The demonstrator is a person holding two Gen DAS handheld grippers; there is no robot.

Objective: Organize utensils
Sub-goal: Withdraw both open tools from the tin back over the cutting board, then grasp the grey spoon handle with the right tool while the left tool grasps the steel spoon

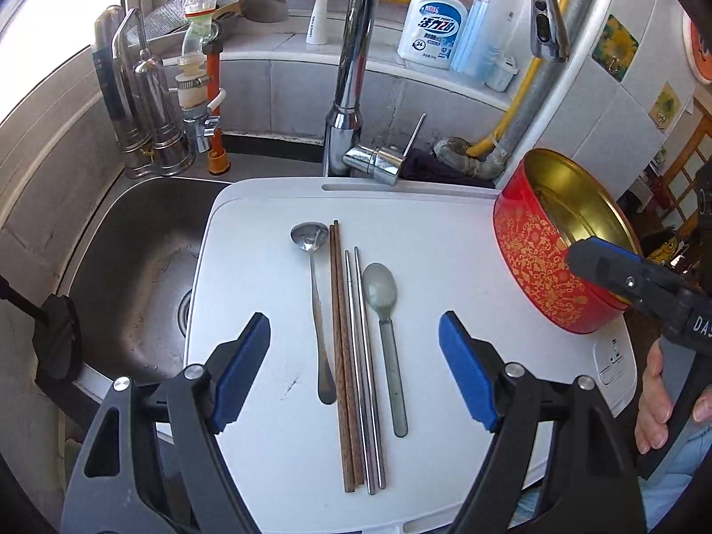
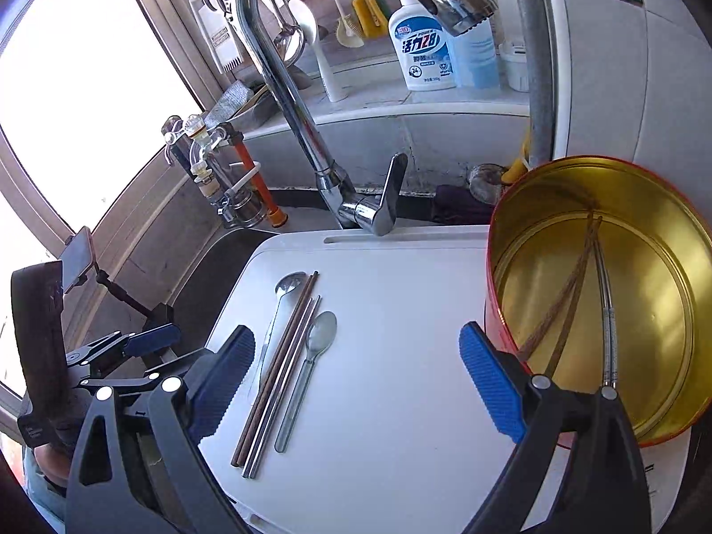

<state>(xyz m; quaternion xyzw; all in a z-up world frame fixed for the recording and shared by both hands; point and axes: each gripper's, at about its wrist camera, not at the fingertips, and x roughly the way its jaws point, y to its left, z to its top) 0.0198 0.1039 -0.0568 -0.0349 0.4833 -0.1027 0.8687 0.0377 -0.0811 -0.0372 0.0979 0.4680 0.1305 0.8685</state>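
Board [image 1: 445,240]: matt white plastic, smooth. Tin [image 2: 658,293]: glossy gold metal inside, red lacquer outside. Chopsticks: one wooden pair [image 1: 342,356], one polished steel pair [image 1: 365,365].

In the left wrist view the right edge cuts off the tin [image 1: 540,267] and a hand [image 1: 658,405], and the right gripper [image 1: 623,282] hides part of the tin's rim. In the right wrist view the soap bottle's [image 2: 422,51] small print is unreadable.
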